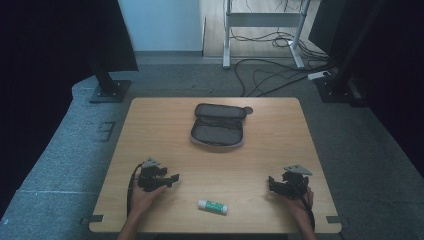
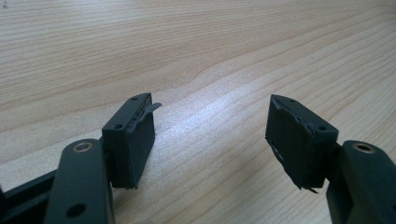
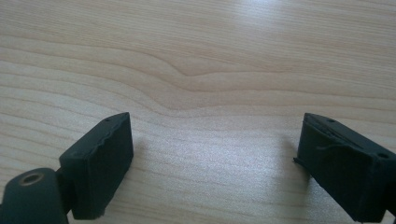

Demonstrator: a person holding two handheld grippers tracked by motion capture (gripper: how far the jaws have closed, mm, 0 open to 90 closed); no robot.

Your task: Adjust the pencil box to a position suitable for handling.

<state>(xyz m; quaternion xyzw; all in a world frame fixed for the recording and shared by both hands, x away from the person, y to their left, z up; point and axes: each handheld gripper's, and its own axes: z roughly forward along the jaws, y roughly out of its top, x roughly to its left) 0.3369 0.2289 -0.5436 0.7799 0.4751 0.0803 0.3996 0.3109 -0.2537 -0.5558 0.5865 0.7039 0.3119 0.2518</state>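
Near the front edge of the wooden table (image 1: 150, 120), a white glue stick (image 1: 212, 206) with a green label is seen lying on its side, between the two grippers and touched by neither. The left gripper (image 1: 172, 179) is held with its fingers (image 2: 133, 140) spread apart over bare wood. The right gripper (image 1: 271, 183) is likewise held wide open. Farther back, an unzipped grey pencil case (image 1: 218, 125) is laid open.

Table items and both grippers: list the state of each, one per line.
Pencil case: unzipped, lying open, far middle of the table.
Glue stick: capped, lying on its side near the front edge.
Left gripper: open, empty.
Right gripper: open, empty.
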